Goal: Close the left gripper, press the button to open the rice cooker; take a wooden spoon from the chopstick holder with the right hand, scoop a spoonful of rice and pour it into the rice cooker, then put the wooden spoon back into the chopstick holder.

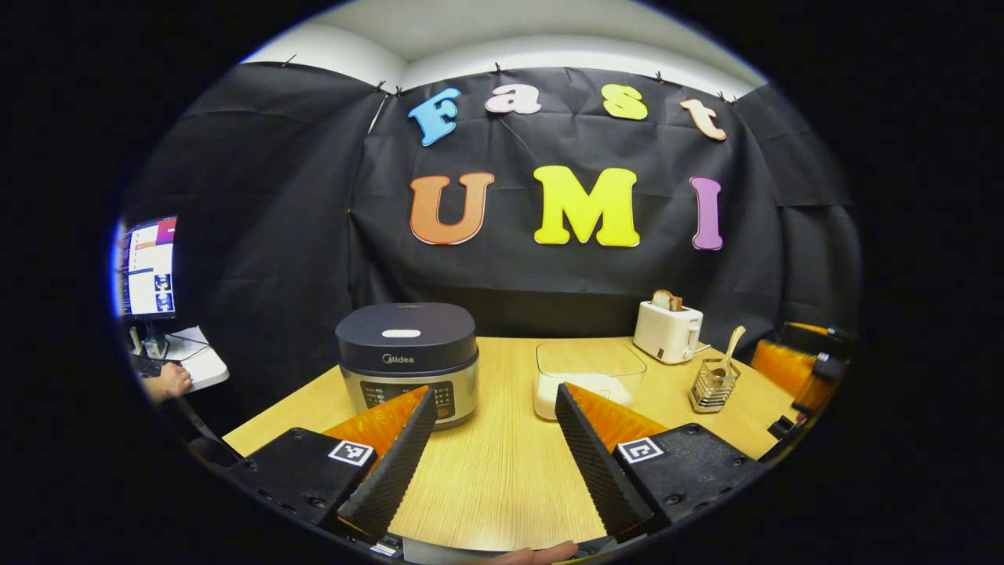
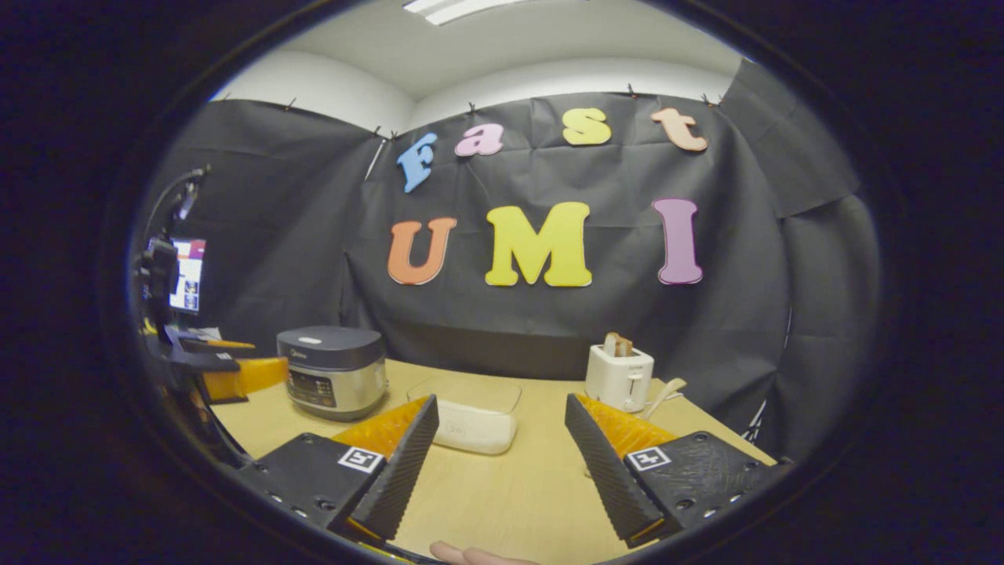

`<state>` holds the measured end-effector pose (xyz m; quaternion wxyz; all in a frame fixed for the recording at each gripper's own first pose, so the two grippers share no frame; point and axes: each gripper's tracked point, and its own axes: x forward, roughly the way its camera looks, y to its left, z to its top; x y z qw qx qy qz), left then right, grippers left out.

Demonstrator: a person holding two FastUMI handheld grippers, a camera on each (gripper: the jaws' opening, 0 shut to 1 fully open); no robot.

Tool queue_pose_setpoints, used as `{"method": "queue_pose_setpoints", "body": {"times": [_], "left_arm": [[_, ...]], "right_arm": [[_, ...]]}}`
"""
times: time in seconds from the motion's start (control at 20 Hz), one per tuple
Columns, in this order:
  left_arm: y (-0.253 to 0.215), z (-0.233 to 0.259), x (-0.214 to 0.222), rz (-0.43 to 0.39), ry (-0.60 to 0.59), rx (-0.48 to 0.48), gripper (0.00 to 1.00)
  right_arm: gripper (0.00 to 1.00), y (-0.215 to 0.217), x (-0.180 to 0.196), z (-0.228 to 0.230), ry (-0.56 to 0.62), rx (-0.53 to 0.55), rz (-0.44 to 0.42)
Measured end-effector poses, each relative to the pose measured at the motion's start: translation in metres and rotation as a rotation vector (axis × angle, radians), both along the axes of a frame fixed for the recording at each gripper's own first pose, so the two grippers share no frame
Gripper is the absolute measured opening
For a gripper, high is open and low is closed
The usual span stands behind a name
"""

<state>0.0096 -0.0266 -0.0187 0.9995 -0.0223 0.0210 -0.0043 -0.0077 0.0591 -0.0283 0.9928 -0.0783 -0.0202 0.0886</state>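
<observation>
Ahead and left of my left gripper (image 1: 486, 463), the rice cooker (image 1: 407, 361) sits lid down on the table (image 1: 502, 479).

From the left gripper view I read both fingers spread wide with nothing between them, so I judge closing them comes first, then a push forward-left toward the cooker's top. My right gripper (image 2: 494, 471) is likewise wide apart and empty. Its target, the wooden spoon (image 1: 731, 349), stands handle-up, leaning slightly, in the chopstick holder (image 1: 712, 386) off to the right, nearer that hand. Between cooker and holder lies the rice container (image 1: 588, 377).
</observation>
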Motion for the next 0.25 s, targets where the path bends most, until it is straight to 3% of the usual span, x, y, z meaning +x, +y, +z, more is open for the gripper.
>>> {"method": "queue_pose_setpoints", "body": {"times": [0.25], "left_arm": [[0.000,0.003,-0.004,-0.009,-0.013,0.031,0.97]], "right_arm": [[0.95,0.030,0.007,-0.030,0.101,0.012,0.092]]}}
